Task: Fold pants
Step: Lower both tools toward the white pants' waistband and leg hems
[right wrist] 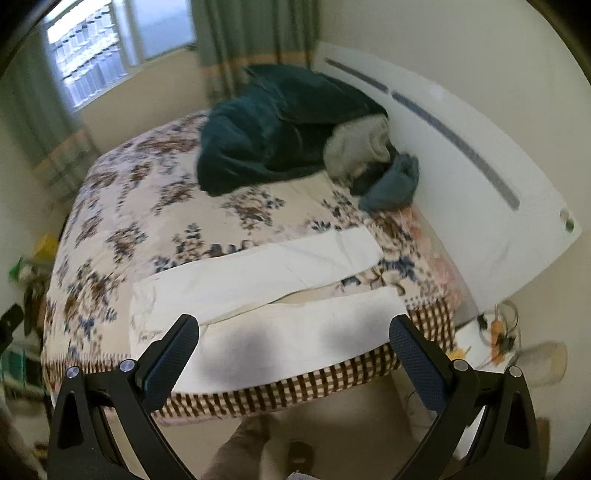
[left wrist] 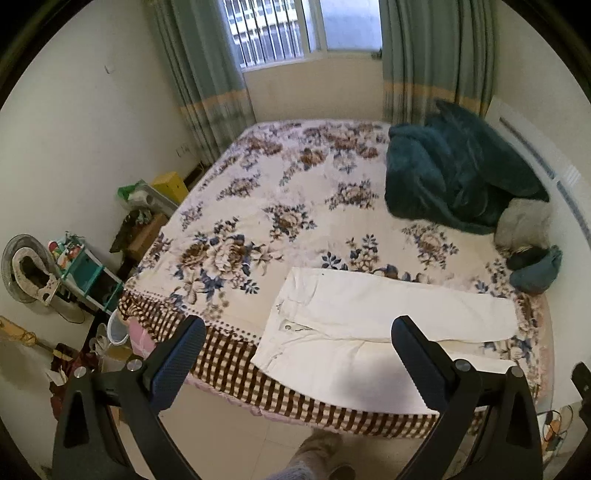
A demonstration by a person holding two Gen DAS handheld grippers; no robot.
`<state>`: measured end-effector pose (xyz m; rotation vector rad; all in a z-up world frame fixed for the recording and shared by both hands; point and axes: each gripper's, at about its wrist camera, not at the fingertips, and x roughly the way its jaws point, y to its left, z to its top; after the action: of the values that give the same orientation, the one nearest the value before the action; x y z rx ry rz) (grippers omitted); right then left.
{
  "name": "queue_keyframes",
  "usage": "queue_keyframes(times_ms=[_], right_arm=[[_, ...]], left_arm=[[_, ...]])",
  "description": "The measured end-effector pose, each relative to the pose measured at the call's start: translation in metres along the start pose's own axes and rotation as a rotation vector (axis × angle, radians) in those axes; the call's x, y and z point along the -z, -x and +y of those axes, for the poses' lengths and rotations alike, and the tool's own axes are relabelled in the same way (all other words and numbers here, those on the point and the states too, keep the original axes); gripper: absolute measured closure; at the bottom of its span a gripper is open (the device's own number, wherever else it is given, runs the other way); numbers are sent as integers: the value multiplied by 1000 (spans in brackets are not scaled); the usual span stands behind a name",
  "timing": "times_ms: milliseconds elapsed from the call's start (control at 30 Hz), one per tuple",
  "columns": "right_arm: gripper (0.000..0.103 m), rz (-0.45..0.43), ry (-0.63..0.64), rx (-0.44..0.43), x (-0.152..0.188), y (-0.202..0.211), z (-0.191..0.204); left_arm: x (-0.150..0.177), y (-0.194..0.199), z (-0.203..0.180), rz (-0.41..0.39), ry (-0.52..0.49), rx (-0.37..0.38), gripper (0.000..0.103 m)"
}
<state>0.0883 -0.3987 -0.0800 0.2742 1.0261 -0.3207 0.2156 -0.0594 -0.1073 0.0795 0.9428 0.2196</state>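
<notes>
Bedroom with a bed (left wrist: 207, 332) under a flowered spread, seen from its near edge. Left gripper (left wrist: 297, 339) hangs off that edge with its jaws spread wide and nothing between them; right gripper (right wrist: 293, 338) likewise stands released and empty, above the near edge toward the headboard (right wrist: 461, 177) end. White pants (left wrist: 369, 314) lie flat along the near edge, waistband toward the foot-end corner, buttoned front up, the two legs stretched side by side toward the headboard; the nearer leg follows the very edge of the bed. Neither gripper touches the cloth. Farther out, a dark green blanket (left wrist: 450, 173) is heaped at the far headboard corner, with a grey bundle (left wrist: 524, 225), possibly clothing, beside it. Curtains (left wrist: 207, 85) flank a window (left wrist: 303, 26) on the far wall.
</notes>
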Motion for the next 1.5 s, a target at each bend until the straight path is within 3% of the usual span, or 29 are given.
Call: queue_keyframes(times_ms=[367, 533, 667, 800, 933, 1000, 1167, 1300, 1400, 1500], right_arm=[[0, 245, -211, 74, -99, -252, 27], [0, 313, -270, 133, -127, -370, 43], [0, 385, -339, 157, -142, -466, 35], [0, 471, -422, 178, -147, -557, 13], [0, 551, -501, 209, -155, -655, -11], [0, 594, -542, 224, -156, -694, -21], [0, 634, -605, 269, -157, -746, -43], [0, 653, -566, 323, -158, -771, -44], [1, 690, -549, 319, -154, -787, -43], [18, 694, -579, 279, -148, -786, -44]], left_arm=[[-75, -212, -59, 243, -34, 32, 0], [-89, -318, -70, 359, 3, -23, 0], [-84, -403, -67, 505, 88, -42, 0], [-64, -497, -56, 694, 278, -30, 0], [-48, -565, -51, 802, 412, -63, 0], [-43, -586, -50, 833, 457, -79, 0], [-23, -621, -48, 918, 543, -138, 0], [-10, -626, -51, 934, 503, -188, 0], [0, -620, -53, 906, 504, -173, 1], [8, -604, -51, 838, 520, -131, 23]])
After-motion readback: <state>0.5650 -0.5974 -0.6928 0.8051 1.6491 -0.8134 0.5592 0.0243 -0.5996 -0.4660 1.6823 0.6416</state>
